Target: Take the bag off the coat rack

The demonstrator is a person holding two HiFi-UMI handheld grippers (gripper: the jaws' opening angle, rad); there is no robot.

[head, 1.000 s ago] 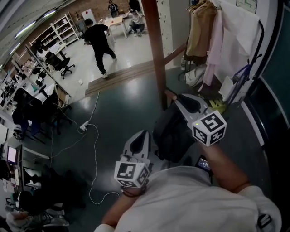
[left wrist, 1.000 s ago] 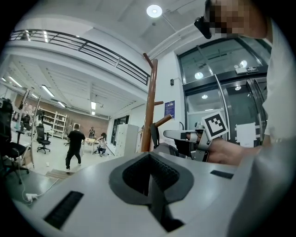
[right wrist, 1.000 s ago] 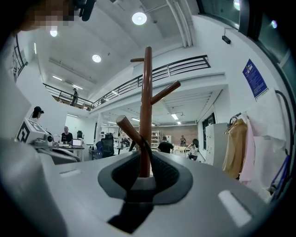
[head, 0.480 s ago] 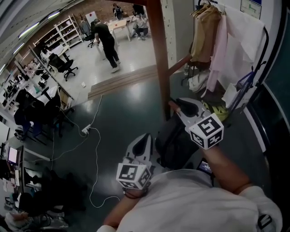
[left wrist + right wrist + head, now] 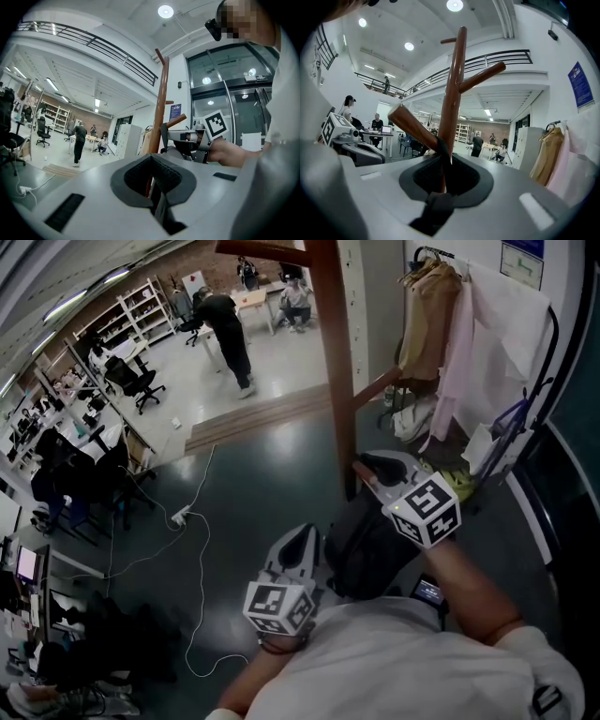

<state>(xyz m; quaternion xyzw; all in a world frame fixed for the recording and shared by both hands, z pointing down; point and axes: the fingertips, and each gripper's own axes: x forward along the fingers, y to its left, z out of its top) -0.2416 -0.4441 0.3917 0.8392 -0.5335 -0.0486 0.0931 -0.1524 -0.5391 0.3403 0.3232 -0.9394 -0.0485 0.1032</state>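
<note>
Grey plastic left gripper sits low at the left of the head view. Its jaws are pressed together w/ nothing plainly held. Its tip is just beside the bag, but contact can't be confirmed. The bag is dark and slumped, hanging close against the wooden coat rack, between the two grippers. Just right of it, the right gripper is clamped on the bag's strap. In the right gripper view the dark webbing runs from the closed jaws up to where it loops over a slanted peg at the pole. Further right, hanging clothes by the wall, not involved.

Handling, as a judgement: the bag looks soft & floppy w/ a fabric body, prob. moderate weight since it sags, and not fragile-looking. The strap is the sensible hold: thin, flexible, unlikely to slip once pinched. The peg slants upward, so the strap likely needs lifting up & out along the peg to clear its tip. The body will prob. swing once free; the left gripper could steady it from the side.
</note>
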